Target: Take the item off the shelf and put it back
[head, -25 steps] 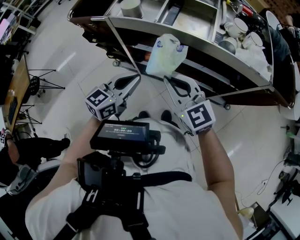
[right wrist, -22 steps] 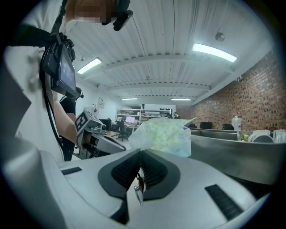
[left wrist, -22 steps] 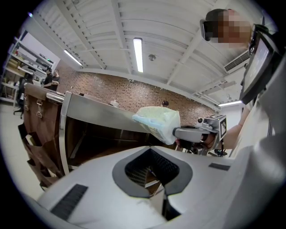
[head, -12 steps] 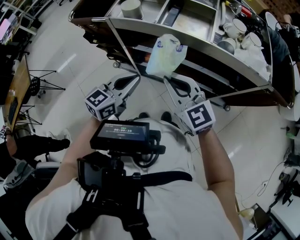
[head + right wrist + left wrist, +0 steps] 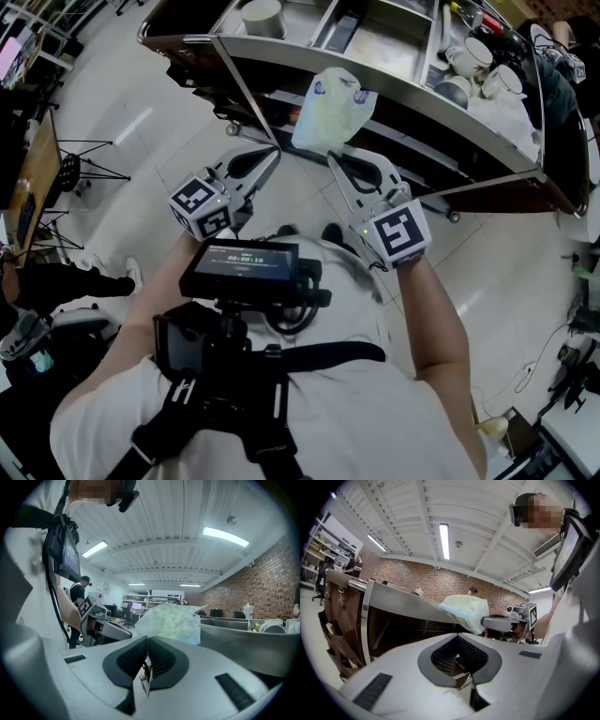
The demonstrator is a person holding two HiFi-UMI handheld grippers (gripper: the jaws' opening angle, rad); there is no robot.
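The item is a pale plastic bag with a blue-printed top, pinched at its lower edge by my right gripper, whose jaws are shut on it. It hangs in the air against the front rim of the steel shelf cart. In the right gripper view the bag stands just past the closed jaw tips of the right gripper, beside the steel rim. My left gripper is shut and empty, just left of the bag and apart from it. From the left gripper view the bag shows on the right gripper.
On the cart's top shelf stand a pale round container, a dark flat item, and cups and bowls at the right. A tripod stand and a seated person are on the floor to the left.
Both grippers and the bag have stayed where they were. The person at the lower left has shifted their legs.
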